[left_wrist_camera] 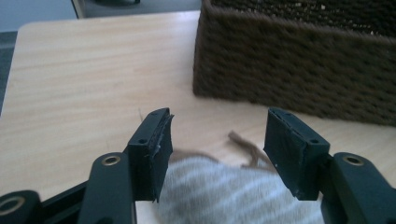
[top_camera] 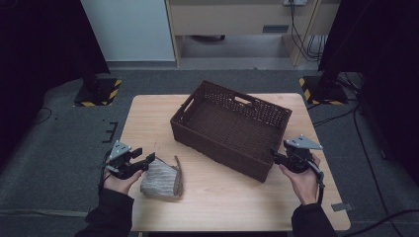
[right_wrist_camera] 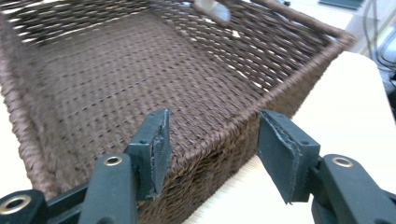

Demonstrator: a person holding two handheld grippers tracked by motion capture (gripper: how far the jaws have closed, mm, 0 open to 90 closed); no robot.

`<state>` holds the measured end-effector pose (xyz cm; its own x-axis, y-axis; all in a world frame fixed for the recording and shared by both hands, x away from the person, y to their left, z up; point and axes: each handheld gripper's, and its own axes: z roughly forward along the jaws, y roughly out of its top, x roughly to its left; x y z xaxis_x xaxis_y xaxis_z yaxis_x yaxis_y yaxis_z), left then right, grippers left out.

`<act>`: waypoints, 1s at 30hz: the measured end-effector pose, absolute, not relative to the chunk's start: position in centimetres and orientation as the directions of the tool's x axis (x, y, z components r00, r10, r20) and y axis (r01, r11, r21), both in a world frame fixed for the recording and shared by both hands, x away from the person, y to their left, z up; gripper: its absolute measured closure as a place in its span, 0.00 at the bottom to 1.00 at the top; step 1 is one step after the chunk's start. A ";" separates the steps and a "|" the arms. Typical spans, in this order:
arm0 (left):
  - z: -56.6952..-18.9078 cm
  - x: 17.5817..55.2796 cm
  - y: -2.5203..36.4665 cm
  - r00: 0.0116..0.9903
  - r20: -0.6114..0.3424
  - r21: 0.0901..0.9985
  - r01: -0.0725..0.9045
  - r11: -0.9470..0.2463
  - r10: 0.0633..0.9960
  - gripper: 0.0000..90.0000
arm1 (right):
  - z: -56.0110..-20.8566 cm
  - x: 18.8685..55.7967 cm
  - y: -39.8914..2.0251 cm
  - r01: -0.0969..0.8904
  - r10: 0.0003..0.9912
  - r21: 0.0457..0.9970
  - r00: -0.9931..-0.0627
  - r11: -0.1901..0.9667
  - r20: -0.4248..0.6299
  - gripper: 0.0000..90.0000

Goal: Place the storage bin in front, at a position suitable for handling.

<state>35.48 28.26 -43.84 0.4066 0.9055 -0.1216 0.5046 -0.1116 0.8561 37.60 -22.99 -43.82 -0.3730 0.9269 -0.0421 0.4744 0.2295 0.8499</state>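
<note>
Grey-and-white striped knit, trimmed in brown, makes up the folded cloth (top_camera: 160, 179) that lies near the table's (top_camera: 222, 197) near left corner, well apart from the brown wicker basket (top_camera: 230, 129) set at an angle across the middle toward the far right. The left gripper (top_camera: 148, 160) is held just at the cloth's upper left, its jaws standing apart; in the left gripper view the cloth (left_wrist_camera: 224, 191) is seen low between the two black pads (left_wrist_camera: 156, 154), but neither pad is pressed on it, so nothing is gripped.

The right gripper (top_camera: 274, 155) is held at the basket's near right corner, jaws parted to either side of the woven rim (right_wrist_camera: 243, 126) without being closed on it.

The coming move is judged to turn on the left side: the cloth lies directly ahead of and slightly below the left gripper, with its long axis running roughly from near left to far right toward the basket. The left hand (top_camera: 118, 181) is by far the nearer to the cloth, while the right hand (top_camera: 302, 181) is placed to steady the basket.
</note>
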 end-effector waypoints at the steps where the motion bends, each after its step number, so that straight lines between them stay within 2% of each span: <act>1: -43.6 35.9 28.0 0.407 -0.122 0.860 0.499 -0.109 0.905 0.45 | -43.8 37.6 -23.4 0.478 0.932 0.850 -0.360 0.221 -0.040 0.50; 6: -42.6 38.0 25.9 0.424 -0.109 0.872 0.476 -0.118 0.899 0.47 | -43.6 37.5 -24.5 0.488 0.955 0.848 -0.291 0.205 -0.063 0.52; 9: -42.3 39.0 24.8 0.437 -0.102 0.877 0.464 -0.127 0.894 0.48 | -43.3 37.1 -24.5 0.472 0.951 0.857 -0.304 0.207 -0.062 0.51; 11: -42.1 40.5 23.0 0.455 -0.092 0.874 0.463 -0.146 0.886 0.49 | -43.1 36.2 -24.3 0.465 0.945 0.867 -0.326 0.179 -0.020 0.51; 17: -42.5 43.3 20.3 0.444 -0.094 0.870 0.472 -0.143 0.891 0.52 | -43.8 36.0 -24.2 0.492 0.942 0.848 -0.334 0.195 -0.023 0.51; 20: -43.1 44.4 19.7 0.439 -0.072 0.861 0.480 -0.166 0.896 0.53 | -44.0 36.3 -24.3 0.502 0.941 0.846 -0.339 0.181 -0.001 0.55; 26: -43.5 44.9 20.0 0.430 -0.038 0.854 0.483 -0.194 0.902 0.55 | -44.1 37.1 -23.8 0.508 0.944 0.831 -0.323 0.226 -0.060 0.61; 28: -43.6 44.9 20.1 0.436 -0.059 0.854 0.487 -0.181 0.898 0.54 | -44.1 37.2 -23.9 0.506 0.946 0.832 -0.318 0.228 -0.067 0.61; 30: -43.7 44.8 20.2 0.441 -0.065 0.852 0.491 -0.180 0.895 0.57 | -44.1 37.5 -24.4 0.512 0.955 0.831 -0.289 0.217 -0.071 0.61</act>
<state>44.76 20.24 -43.71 0.4413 0.8950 -0.0650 0.4909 -0.1801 0.8524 37.50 -24.38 -44.11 -0.2891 0.9547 -0.0710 0.5116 0.2168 0.8314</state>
